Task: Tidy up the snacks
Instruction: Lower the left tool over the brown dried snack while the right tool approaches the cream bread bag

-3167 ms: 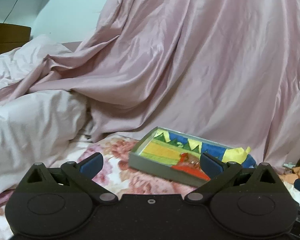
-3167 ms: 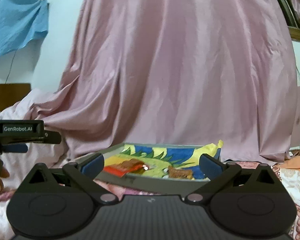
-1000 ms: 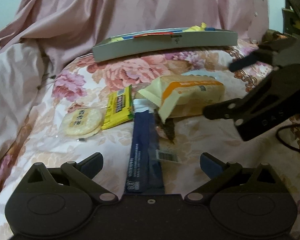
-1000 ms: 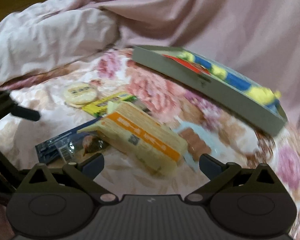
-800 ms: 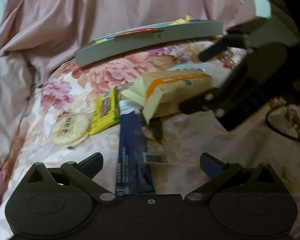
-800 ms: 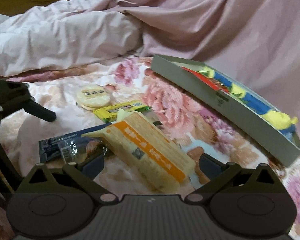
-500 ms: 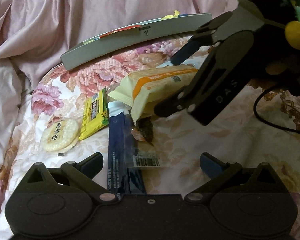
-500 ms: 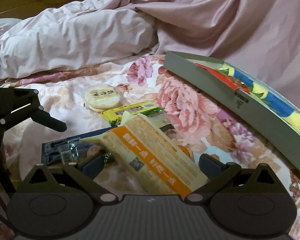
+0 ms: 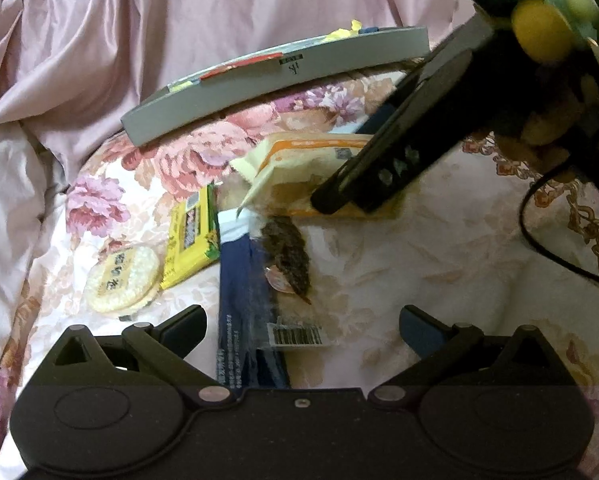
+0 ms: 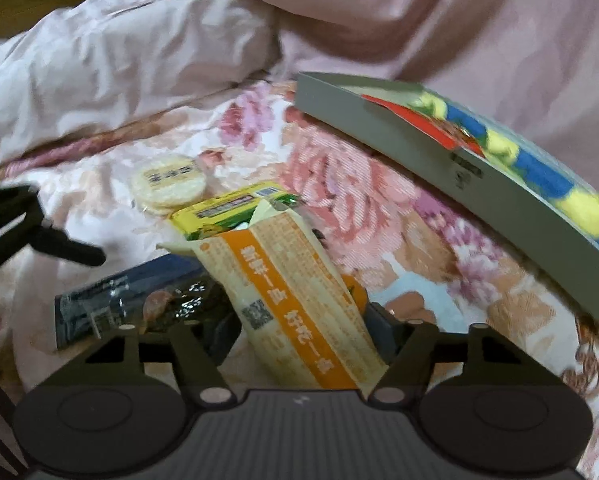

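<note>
Snacks are scattered on a floral bedsheet (image 9: 439, 256), in front of a grey tray (image 9: 283, 80) that is lined with a blue, yellow and red pattern and set against draped pink fabric (image 9: 219, 8). The right gripper (image 10: 299, 330) is closed in around a cream and orange cracker packet (image 10: 287, 296), whose near end sits between its two fingers; both pads appear to be pressed against the packet's sides, though the contact itself is partly hidden by the wrapper. In the left wrist view the same packet (image 9: 299, 168) is seen lying flat on the sheet with the right gripper's dark fingers (image 9: 379, 168) laid over it. The left gripper (image 9: 301, 322) is held spread wide and empty, low over a long dark blue packet (image 9: 239, 320) that runs between its fingers without being touched. A clear wrapper with a dark snack (image 9: 289, 256) and a barcode label is laid partly on the blue packet. A yellow bar (image 9: 191, 236) is placed just left of it, and a round rice cracker (image 9: 121, 278) lies further left. A black cable (image 9: 551, 240) is draped across the sheet at the right.
</note>
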{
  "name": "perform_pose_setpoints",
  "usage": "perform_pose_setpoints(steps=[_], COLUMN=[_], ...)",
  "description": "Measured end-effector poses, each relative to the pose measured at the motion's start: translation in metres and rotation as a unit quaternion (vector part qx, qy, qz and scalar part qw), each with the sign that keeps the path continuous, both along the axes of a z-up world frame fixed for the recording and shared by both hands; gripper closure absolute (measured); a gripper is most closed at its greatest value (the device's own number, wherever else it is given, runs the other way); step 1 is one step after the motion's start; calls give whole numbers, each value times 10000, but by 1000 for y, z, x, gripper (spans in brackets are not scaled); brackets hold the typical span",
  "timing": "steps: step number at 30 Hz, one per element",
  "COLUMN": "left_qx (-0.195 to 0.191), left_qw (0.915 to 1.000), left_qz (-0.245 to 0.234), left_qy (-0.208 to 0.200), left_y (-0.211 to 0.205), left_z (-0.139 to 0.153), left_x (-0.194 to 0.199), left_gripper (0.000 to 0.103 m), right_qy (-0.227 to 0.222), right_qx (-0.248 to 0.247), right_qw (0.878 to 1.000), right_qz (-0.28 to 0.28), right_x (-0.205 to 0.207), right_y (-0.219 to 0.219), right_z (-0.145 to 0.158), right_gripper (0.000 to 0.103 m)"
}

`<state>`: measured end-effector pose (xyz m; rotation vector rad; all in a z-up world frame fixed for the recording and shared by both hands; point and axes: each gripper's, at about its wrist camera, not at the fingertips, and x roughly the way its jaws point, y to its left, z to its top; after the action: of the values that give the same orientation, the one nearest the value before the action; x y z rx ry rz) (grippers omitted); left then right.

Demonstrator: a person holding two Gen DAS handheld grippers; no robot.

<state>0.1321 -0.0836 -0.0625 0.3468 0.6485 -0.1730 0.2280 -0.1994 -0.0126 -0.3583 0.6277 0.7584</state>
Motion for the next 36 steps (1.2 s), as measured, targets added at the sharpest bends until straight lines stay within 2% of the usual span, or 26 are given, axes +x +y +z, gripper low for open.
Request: perform_pose_setpoints(steps=[5,9,15,19,27,36], left_qx=[-85,-39,299,217,66,-193], left_qw=[9998,9996,9995,9997,9995,9990], left_qz=[181,239,22,-81,-125,-56], left_qy=[-86,-108,-93,8,286,401], left_y=[2,-3,-15,-16,-16,-17], left_z=[2,0,-6,-5,-5,-4], left_x=[6,18,34,42,55,45], left_gripper=[7,11,22,31,30,36], right_qy=[923,1325,1407,1419,1481,1547], right_qx=[558,845,898,913,980,910], right_qw=[9925,9846,9825,9821,9803,9797], right_qz=[-577,-768,-830,-834,-871,-899], right_x=[20,28,29,29,29,27], right_y=[-27,-46,-48,-47,-48,-50], right_z=[7,6,6,6,5,5], right_gripper=[36,37,37,37,37,37])
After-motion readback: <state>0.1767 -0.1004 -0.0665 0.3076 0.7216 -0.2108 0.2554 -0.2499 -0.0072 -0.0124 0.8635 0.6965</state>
